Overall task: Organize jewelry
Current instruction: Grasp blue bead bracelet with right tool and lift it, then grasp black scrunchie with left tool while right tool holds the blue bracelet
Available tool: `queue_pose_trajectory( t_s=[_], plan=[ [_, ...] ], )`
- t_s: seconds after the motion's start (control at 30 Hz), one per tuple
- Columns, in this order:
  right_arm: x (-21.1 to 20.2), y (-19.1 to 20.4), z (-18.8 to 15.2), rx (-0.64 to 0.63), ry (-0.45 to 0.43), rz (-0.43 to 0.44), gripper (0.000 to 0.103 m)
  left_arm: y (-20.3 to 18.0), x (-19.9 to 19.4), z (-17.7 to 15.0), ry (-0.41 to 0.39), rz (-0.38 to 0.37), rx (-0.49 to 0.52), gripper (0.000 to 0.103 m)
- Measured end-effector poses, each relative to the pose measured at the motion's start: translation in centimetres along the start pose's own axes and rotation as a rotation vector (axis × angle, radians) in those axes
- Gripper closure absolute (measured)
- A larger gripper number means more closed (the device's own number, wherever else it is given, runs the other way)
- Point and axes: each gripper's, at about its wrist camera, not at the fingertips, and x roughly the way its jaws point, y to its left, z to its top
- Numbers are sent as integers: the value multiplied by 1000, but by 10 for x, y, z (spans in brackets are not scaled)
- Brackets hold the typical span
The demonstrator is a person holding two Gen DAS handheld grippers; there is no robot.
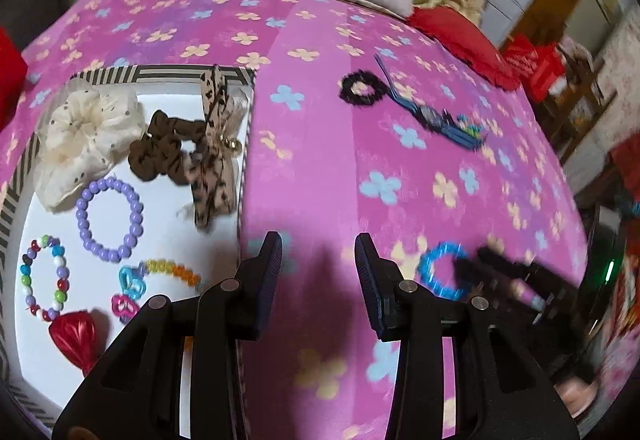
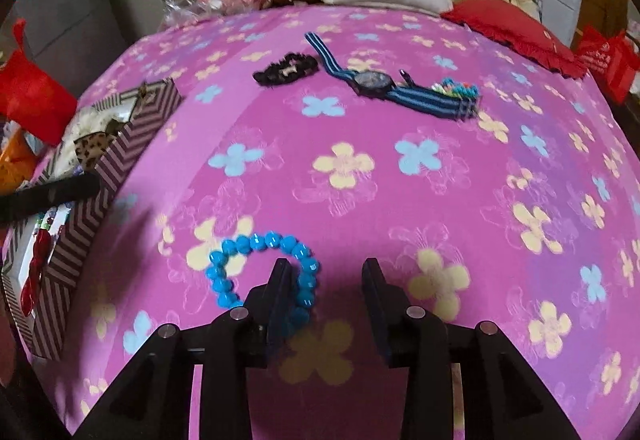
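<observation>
Just left of our right claw, the blue bracelet lies flat on the bed, its ring passing under the left finger; the jaws stand apart, empty. Our left claw, also apart and empty, hangs over bare sheet beside the box, farther from the bracelet. We judge the right one nearer. Beyond lie a black scrunchie and watch, well apart. Nothing stands between bracelet and box.

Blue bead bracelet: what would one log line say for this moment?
right hand-held gripper open, over blue bead bracelet on bed | left hand-held gripper open, empty | striped box part-filled
</observation>
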Motion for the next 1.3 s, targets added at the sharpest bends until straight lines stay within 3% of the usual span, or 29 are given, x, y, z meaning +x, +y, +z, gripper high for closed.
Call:
queue_pose_trajectory(
  t_s=[0.13, 0.33, 0.57, 0.77, 1.0, 1.03, 1.07, 1.1, 1.2, 1.3],
  plan=[
    [3, 9, -4, -63, -61, -24, 68, -4, 18, 40, 16, 51, -3, 66],
    [2, -1, -5, -22, -68, 41, 68, -23, 85, 101, 103, 125, 87, 66],
    [2, 0, -6, -30, -68, 45, 68, -43, 143, 150, 101, 166, 118, 66],
    [2, -3, -7, -15, -69, 66, 67, -60, 170, 163, 101, 214, 222, 66],
    [2, -3, -6, -15, -69, 70, 67, -69, 173, 162, 82, 226, 219, 64],
    [1, -3, -6, -15, -69, 69, 67, -71, 173, 161, 83, 224, 219, 70],
    [2, -3, -6, -18, -68, 68, 66, -73, 171, 159, 94, 207, 215, 96],
    [2, -2, -6, -24, -67, 71, 63, -75, 170, 157, 105, 210, 213, 100],
    [3, 5, -6, -71, -59, 59, 56, -83, 159, 143, 89, 235, 223, 100],
    [1, 11, -10, -97, -58, 23, 59, -83, 132, 130, 67, 178, 202, 100]
  ],
)
